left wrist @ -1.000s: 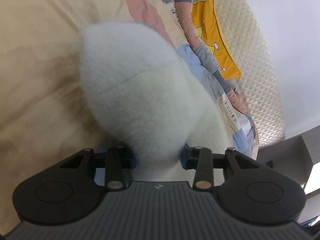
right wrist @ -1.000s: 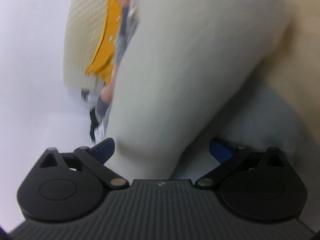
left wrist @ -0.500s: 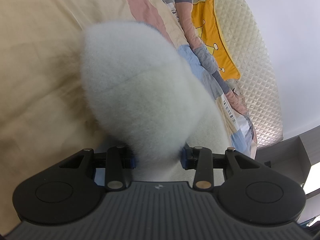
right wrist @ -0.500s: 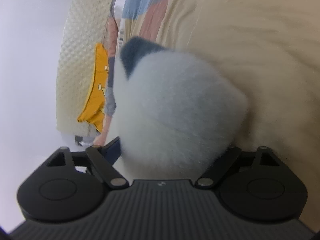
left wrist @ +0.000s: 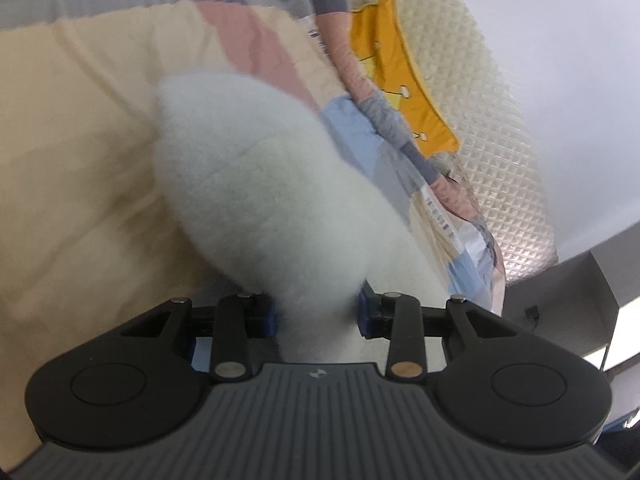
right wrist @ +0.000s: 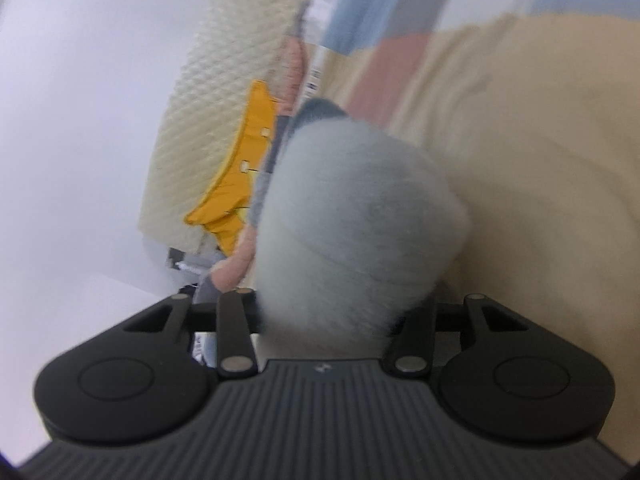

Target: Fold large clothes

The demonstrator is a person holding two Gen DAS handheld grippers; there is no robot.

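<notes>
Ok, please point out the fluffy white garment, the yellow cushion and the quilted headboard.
fluffy white garment (left wrist: 272, 200): left wrist view, middle of bunched fleece.
yellow cushion (left wrist: 404, 88): left wrist view, centre of orange-yellow panel.
quilted headboard (right wrist: 224, 64): right wrist view, cream diamond-stitched surface.

Left tool (left wrist: 318, 314) closing on fluffy white garment (left wrist: 272, 200), cream bedding (left wrist: 72, 128) beneath

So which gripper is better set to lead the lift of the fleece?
Left, probably. The left gripper already pinches the fleece firmly; the right gripper is closing on its bunch.

Two close wrist views (opposite sides), shared headboard (left wrist: 492, 128).
</notes>
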